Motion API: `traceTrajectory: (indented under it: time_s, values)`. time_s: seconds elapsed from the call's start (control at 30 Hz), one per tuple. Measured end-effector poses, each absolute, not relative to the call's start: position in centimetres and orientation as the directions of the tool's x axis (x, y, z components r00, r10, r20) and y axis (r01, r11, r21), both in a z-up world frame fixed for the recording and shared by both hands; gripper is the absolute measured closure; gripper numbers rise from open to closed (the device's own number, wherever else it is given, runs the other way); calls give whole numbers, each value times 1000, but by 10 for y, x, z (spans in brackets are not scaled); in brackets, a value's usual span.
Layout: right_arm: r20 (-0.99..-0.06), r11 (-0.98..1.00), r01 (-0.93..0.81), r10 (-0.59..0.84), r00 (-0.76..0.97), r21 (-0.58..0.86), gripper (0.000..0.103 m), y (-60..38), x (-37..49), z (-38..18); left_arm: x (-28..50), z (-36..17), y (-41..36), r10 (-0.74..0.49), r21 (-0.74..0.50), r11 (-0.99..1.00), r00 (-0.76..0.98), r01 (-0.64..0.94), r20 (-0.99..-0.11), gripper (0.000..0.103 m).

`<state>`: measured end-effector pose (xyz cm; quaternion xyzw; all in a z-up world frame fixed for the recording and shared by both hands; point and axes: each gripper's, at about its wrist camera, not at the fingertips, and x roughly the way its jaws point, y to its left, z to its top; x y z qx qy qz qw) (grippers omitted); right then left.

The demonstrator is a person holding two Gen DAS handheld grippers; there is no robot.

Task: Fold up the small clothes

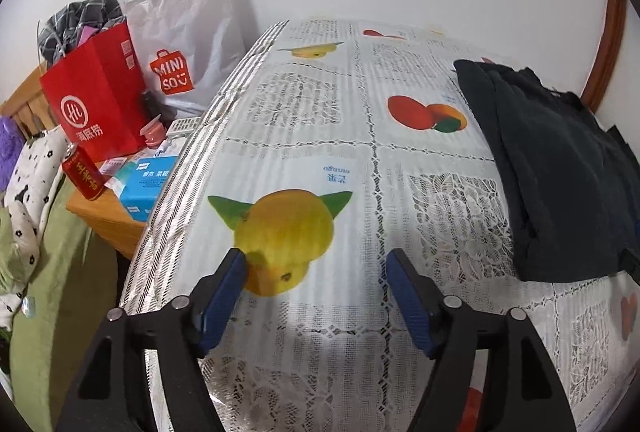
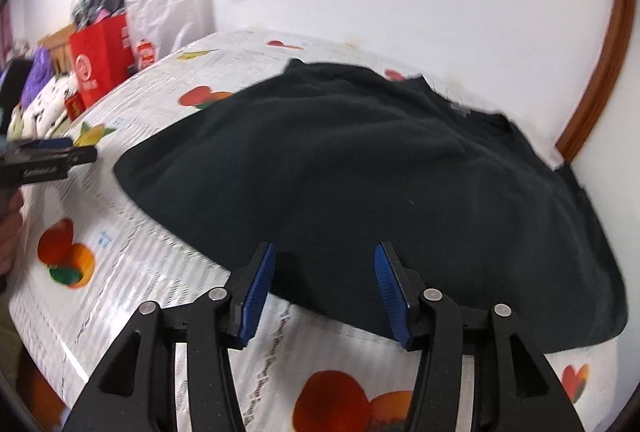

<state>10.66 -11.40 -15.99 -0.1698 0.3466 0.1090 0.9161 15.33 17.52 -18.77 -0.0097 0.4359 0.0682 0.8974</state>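
Note:
A black garment [image 2: 360, 175] lies partly folded on the table with the fruit-print lace cloth [image 2: 132, 264]; in the left wrist view it lies at the right side [image 1: 560, 167]. My right gripper [image 2: 324, 256] is open and empty, its blue fingertips over the garment's near edge. My left gripper [image 1: 316, 260] is open and empty above the bare cloth [image 1: 320, 111], left of the garment. It also shows at the left edge of the right wrist view [image 2: 52, 147], apart from the garment.
Left of the table a wooden stand holds a red paper bag [image 1: 96, 99], a white Miniso bag [image 1: 180, 43], a red can [image 1: 82, 171] and a blue box [image 1: 146, 187]. A white wall and a brown door frame [image 2: 600, 71] are behind.

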Motion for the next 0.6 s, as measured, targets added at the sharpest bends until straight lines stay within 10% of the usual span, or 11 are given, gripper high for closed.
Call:
traceTrajectory:
  time_s: [0.6]
  values:
    - [-604,706,-484,100,791,-517,35,-13,104,-189,153,-188,179,98,18,991,608,-136,-788,25]
